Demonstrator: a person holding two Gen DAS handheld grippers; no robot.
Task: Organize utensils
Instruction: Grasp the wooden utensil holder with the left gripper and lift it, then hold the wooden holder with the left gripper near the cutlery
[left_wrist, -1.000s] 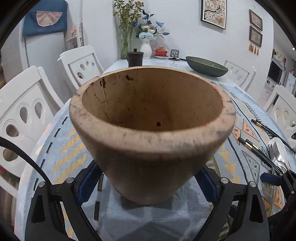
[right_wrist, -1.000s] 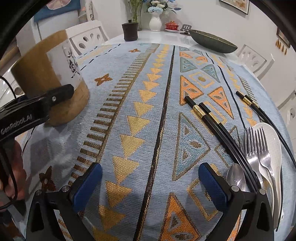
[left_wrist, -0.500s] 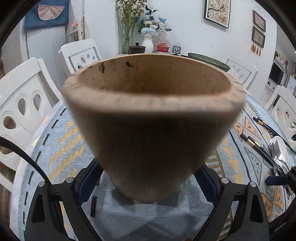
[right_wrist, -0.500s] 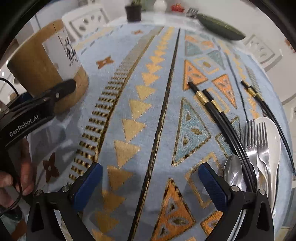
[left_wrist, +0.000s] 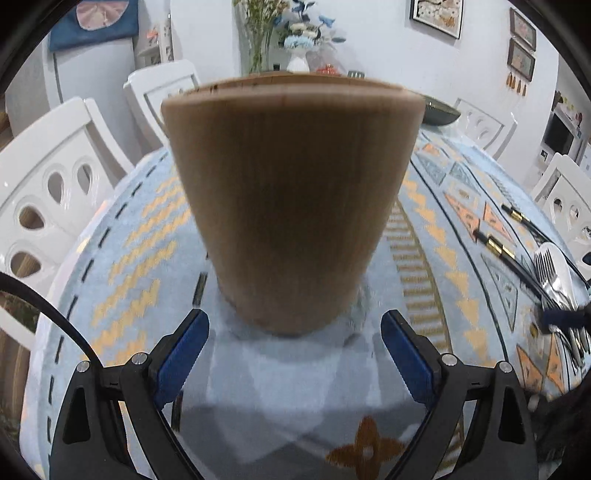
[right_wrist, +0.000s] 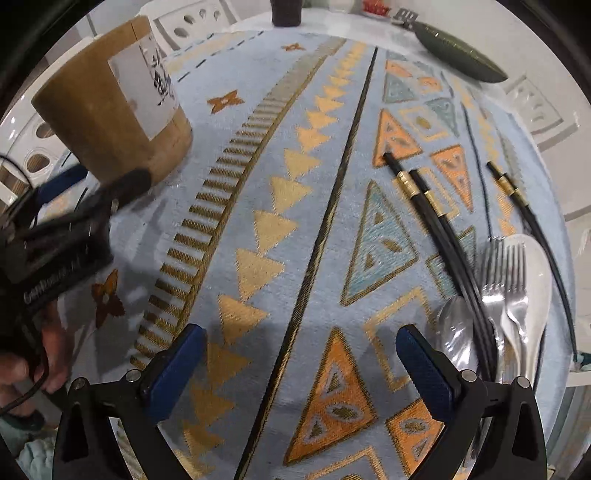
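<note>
A tapered wooden holder (left_wrist: 291, 199) stands frame-centre on the woven patterned tablecloth (right_wrist: 258, 206); left gripper (left_wrist: 293, 354) opening, clear of it. Right gripper (right_wrist: 301, 363) gapes empty beside steel forks (right_wrist: 506, 291).

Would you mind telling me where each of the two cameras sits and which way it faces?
Left wrist: on the left gripper, looking forward and down at the wooden holder standing on the tablecloth; its blue pads show, opening, clear of the holder.
Right wrist: on the right gripper, looking steeply down at the tablecloth; its pads stand apart and empty, and a hand shows at left.
Shared: holder, chopsticks, forks, green bowl.
</note>
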